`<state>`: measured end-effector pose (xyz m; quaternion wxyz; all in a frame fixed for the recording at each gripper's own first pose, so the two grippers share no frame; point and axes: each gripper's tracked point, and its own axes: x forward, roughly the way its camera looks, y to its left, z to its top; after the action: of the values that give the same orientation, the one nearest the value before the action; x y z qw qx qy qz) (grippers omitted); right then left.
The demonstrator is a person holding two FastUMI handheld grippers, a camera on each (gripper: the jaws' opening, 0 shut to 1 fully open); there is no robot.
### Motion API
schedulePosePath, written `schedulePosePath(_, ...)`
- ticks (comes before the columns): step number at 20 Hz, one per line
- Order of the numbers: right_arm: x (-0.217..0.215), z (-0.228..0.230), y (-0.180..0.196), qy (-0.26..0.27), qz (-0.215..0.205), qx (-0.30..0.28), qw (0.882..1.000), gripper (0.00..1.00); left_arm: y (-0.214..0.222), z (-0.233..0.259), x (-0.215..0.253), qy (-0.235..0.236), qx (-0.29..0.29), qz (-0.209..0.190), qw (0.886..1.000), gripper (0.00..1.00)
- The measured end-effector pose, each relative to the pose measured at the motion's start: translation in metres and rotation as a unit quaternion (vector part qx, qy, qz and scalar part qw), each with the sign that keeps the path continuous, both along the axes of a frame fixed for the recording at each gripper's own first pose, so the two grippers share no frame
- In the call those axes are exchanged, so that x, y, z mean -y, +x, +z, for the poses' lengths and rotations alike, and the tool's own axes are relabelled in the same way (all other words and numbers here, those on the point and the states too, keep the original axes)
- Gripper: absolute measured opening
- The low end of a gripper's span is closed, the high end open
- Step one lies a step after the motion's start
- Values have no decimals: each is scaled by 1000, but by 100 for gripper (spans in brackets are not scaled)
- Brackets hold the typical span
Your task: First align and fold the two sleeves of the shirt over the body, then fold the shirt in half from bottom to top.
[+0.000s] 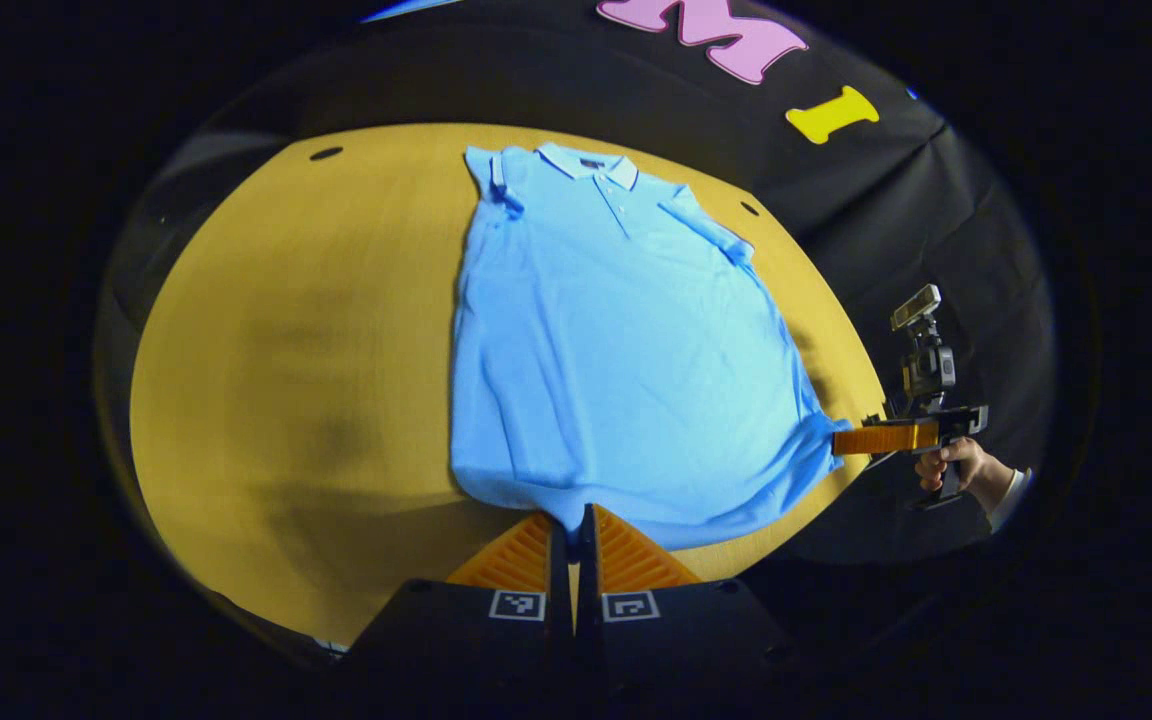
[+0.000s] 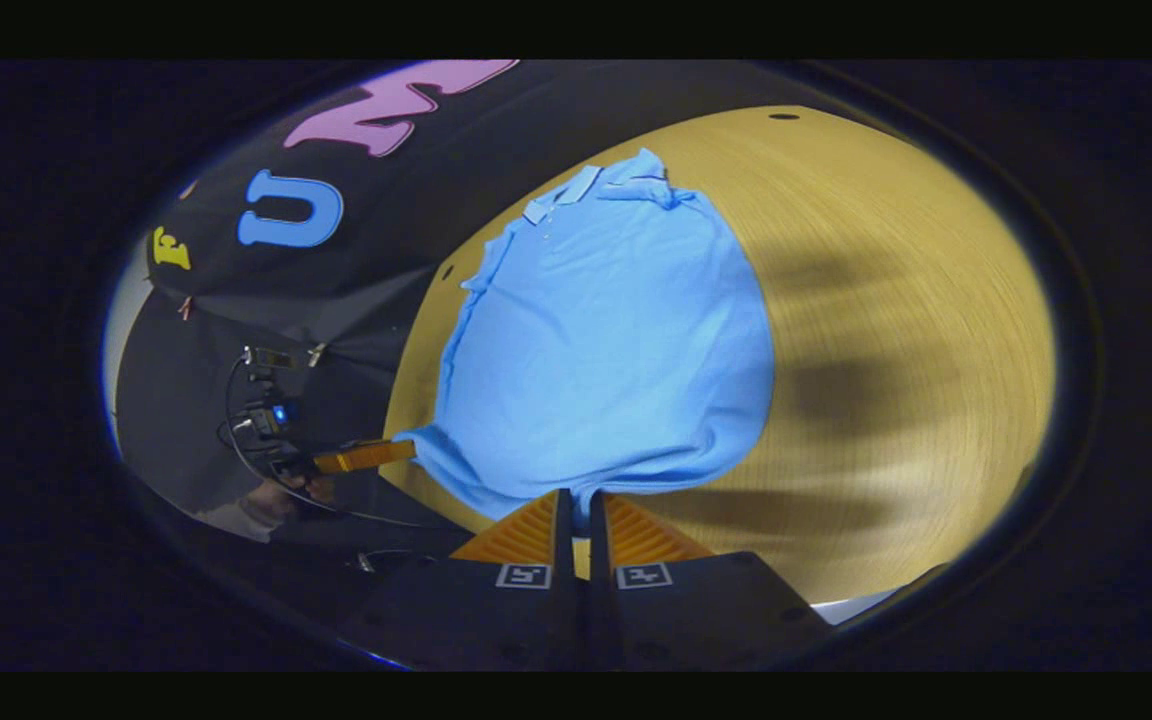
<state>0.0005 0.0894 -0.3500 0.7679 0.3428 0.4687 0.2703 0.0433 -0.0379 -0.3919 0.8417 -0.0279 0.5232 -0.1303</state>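
Note:
A light blue polo shirt (image 1: 616,340) lies flat on the yellow table (image 1: 316,330), collar at the far end, both short sleeves lying in over the body. In the left gripper view my left gripper (image 1: 573,515) is shut on the near hem at one bottom corner. My right gripper (image 1: 839,441), held by a hand (image 1: 966,470), pinches the other bottom corner at the table's right edge. In the right gripper view the shirt (image 2: 606,340) stretches away from my right gripper (image 2: 581,497), shut on the hem. My left gripper (image 2: 408,450) grips the hem corner farther left.
The table has small dark holes (image 1: 326,153) near its far corners. The booth's black cloth wall (image 1: 836,200) hangs right behind the collar end. Wide bare tabletop (image 2: 886,350) lies beside the shirt. Cables (image 2: 246,440) trail from the left gripper.

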Motion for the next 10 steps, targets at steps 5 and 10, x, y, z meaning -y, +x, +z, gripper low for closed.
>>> schedulePosePath(5, -1, 36, 57, 14, -10, 68, 998, 2, 51, 40, -1, 13, 64, -2, 998, 6)
schedulePosePath(10, 11, 78, 127, 14, -25, 136, 990, 8, 105, 69, 1, 32, 109, -13, 993, 6)
